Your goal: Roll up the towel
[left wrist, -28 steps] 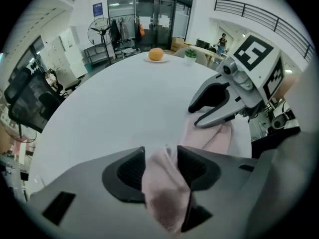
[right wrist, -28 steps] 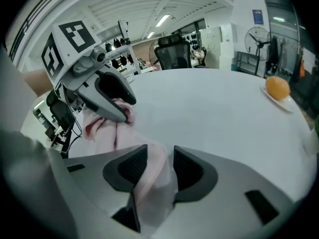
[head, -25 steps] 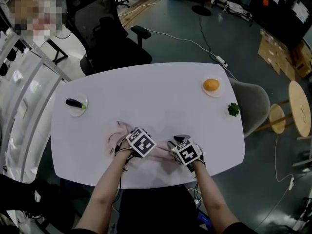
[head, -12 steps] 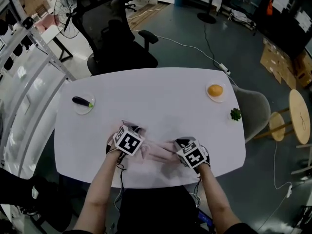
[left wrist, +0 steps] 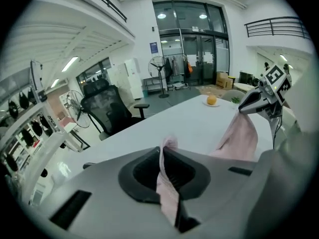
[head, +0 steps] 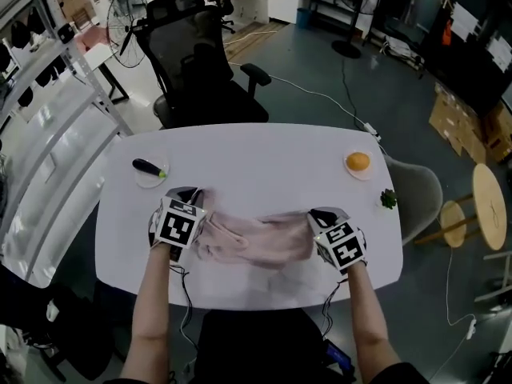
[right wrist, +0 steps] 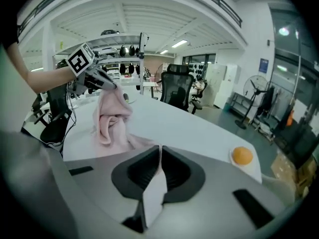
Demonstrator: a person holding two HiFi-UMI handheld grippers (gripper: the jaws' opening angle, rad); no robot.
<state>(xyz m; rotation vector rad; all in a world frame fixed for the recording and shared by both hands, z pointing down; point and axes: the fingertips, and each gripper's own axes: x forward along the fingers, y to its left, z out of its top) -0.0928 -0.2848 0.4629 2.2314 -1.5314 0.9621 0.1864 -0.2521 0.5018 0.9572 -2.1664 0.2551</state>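
**Towel lifted and drawn out between the two grippers**

Since the earlier frames, both grippers are raised and moved apart. The pink towel point(head: 256, 242) is pulled out of its crumpled heap into a sagging band between them, over the near half of the white table point(head: 264, 154). The left gripper point(head: 192, 194) is clamped on one end of the cloth and the right gripper point(head: 322, 214) on the other. An orange point(head: 358, 161) on a small plate point(head: 366, 173) lies well apart, at the table's far right.
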